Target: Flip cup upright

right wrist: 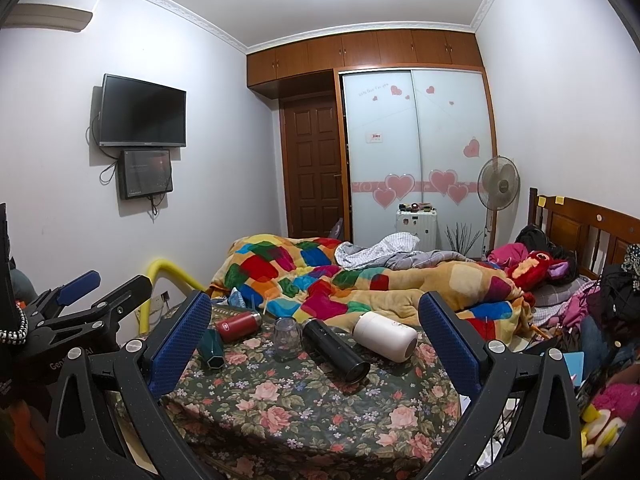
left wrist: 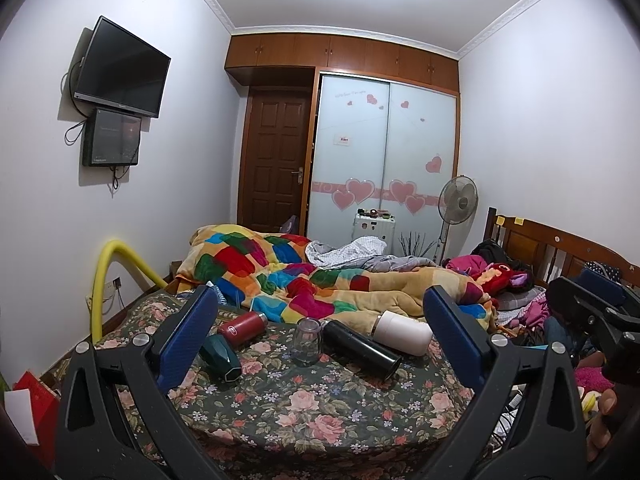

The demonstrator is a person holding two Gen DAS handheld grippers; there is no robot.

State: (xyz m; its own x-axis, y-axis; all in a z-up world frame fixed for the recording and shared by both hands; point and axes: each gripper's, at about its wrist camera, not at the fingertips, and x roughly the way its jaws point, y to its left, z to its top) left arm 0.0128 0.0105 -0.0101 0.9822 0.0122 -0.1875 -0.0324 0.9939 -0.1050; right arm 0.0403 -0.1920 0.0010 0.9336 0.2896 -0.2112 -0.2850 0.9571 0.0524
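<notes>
A clear glass cup (left wrist: 306, 340) stands upside down on the floral sheet (left wrist: 304, 408), mouth down; it also shows in the right wrist view (right wrist: 287, 338). Around it lie a red flask (left wrist: 242, 327), a dark green cup (left wrist: 221, 357), a black flask (left wrist: 361, 349) and a white flask (left wrist: 402, 332), all on their sides. My left gripper (left wrist: 320, 320) is open and empty, a little short of the cups. My right gripper (right wrist: 316, 320) is open and empty too, equally short of them; it also shows at the left wrist view's right edge (left wrist: 588, 300).
A colourful patchwork quilt (left wrist: 320, 276) is heaped behind the cups. Clothes and a red plush toy (left wrist: 506, 276) lie by the wooden headboard (left wrist: 560, 248) on the right. A yellow padded rail (left wrist: 108, 272) stands at the bed's left edge.
</notes>
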